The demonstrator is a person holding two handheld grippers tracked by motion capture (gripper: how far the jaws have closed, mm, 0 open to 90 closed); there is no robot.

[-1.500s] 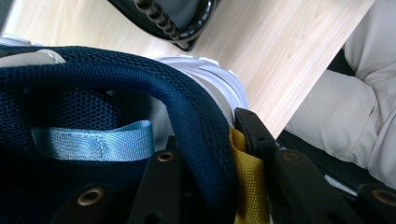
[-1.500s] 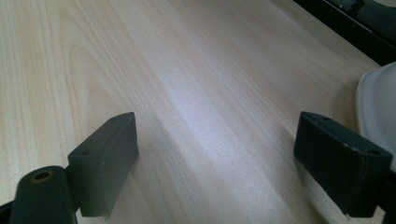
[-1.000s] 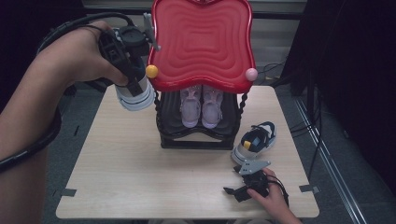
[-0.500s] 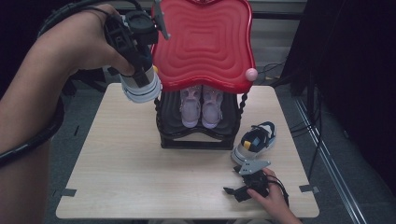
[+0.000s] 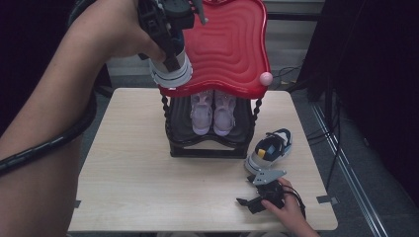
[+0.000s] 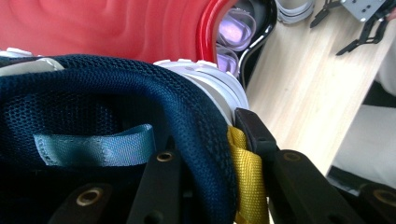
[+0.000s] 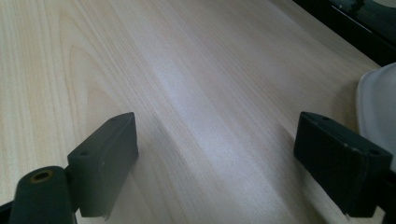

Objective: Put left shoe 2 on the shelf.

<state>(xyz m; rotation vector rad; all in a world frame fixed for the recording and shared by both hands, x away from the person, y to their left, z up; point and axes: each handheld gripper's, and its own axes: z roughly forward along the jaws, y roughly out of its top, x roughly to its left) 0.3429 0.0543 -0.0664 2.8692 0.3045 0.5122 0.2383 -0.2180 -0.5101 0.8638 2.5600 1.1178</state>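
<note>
My left gripper [image 5: 170, 58] is shut on a navy sneaker [image 5: 171, 74] with a white sole, holding it in the air over the left edge of the rack's red wavy top [image 5: 227, 44]. In the left gripper view one jaw sits inside the mesh collar of the sneaker [image 6: 116, 102] and the other outside by its yellow strap. The matching sneaker [image 5: 271, 149] lies on the table right of the rack. Just in front of it, my right gripper [image 5: 245, 205] rests on the table, open and holding nothing [image 7: 215, 144].
A pair of lilac shoes [image 5: 213, 111] stands on the black lower shelf [image 5: 207, 143] under the red top. A pink knob [image 5: 266, 78] marks the top's right corner. The wooden table [image 5: 128, 163] is bare left and front of the rack. Cables lie on the floor at right.
The left gripper has carried the navy sneaker up and to the right, from beside the rack's left corner to over the red top's edge. The right gripper has stayed put.
</note>
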